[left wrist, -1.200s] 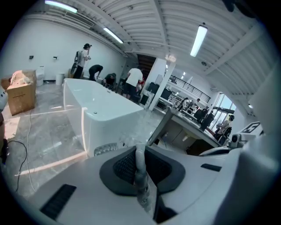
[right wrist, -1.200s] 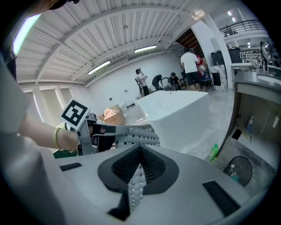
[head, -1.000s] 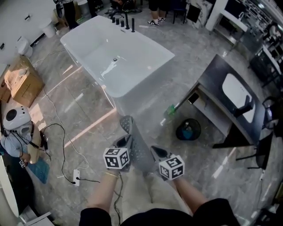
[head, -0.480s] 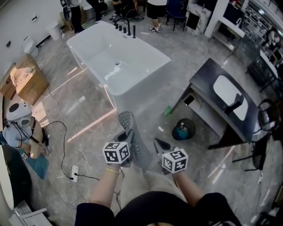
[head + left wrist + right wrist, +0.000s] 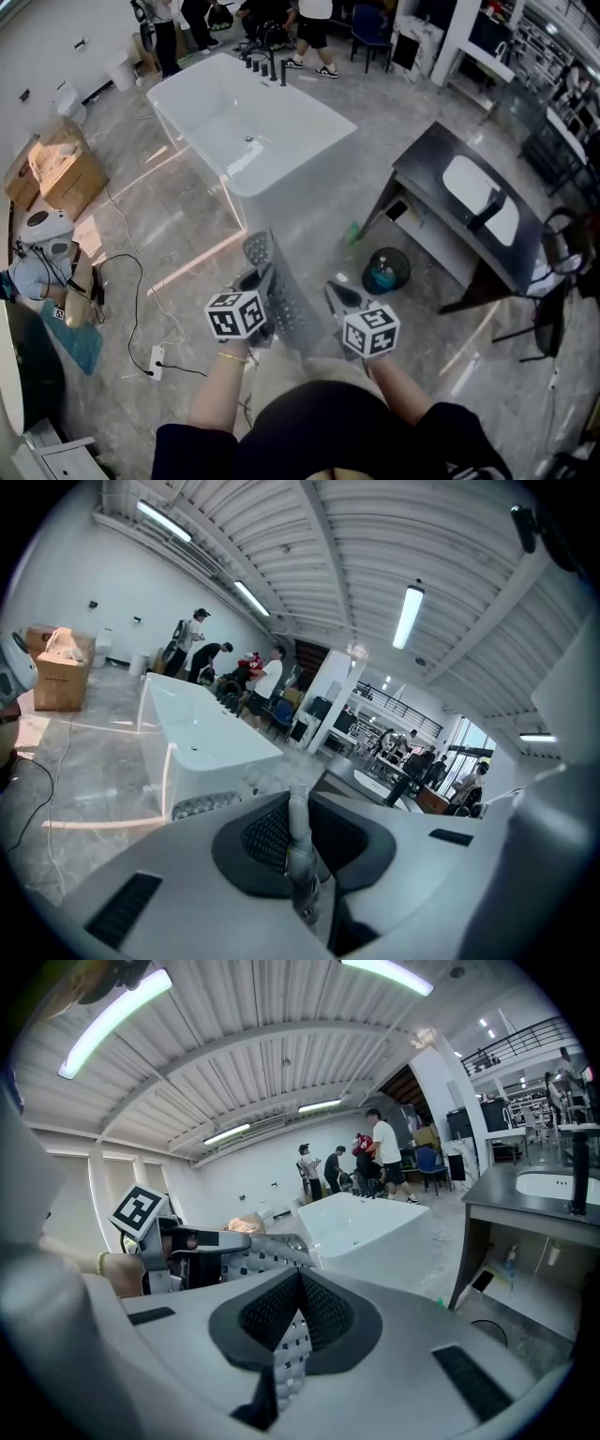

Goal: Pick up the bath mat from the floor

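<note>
The bath mat (image 5: 284, 302) hangs before a white bathtub (image 5: 253, 131), dark vanity (image 5: 427, 164) beside.

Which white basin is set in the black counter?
The small sink on the right; the big bathtub stands by itself.

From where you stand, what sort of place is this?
Probably a bathroom mock-up inside a large workshop hall: a freestanding bathtub, a vanity with a sink, and strip lights under a ribbed ceiling.

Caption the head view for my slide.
Left gripper and right gripper each clamp the grey bath mat, held above the floor near a white bathtub.
</note>
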{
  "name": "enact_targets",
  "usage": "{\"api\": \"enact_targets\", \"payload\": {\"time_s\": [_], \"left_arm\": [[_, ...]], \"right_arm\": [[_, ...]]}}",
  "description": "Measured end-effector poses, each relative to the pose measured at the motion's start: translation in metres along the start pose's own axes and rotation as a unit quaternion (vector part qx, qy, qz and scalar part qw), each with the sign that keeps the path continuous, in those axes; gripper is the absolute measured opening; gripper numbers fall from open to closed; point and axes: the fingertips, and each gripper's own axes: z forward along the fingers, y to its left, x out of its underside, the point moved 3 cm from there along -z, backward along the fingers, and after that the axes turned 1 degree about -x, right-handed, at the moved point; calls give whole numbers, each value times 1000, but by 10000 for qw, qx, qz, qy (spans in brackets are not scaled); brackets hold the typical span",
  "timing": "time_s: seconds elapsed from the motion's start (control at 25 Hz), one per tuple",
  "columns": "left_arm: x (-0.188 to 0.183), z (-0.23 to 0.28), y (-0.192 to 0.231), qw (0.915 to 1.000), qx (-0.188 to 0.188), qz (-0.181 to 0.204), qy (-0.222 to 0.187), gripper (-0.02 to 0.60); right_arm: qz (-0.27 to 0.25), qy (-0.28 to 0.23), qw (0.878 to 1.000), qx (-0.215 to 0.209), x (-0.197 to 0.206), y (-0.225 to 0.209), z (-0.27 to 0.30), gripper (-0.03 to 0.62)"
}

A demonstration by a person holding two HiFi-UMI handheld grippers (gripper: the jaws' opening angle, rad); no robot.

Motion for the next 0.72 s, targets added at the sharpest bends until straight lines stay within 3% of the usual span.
{"api": "enact_targets", "payload": {"time_s": [0.72], "left_arm": [[17, -32, -4, 9995, -96, -261, -138, 37]], "right_arm": [[-89, -2, 10000, -1, 11, 5, -22, 11]]}}
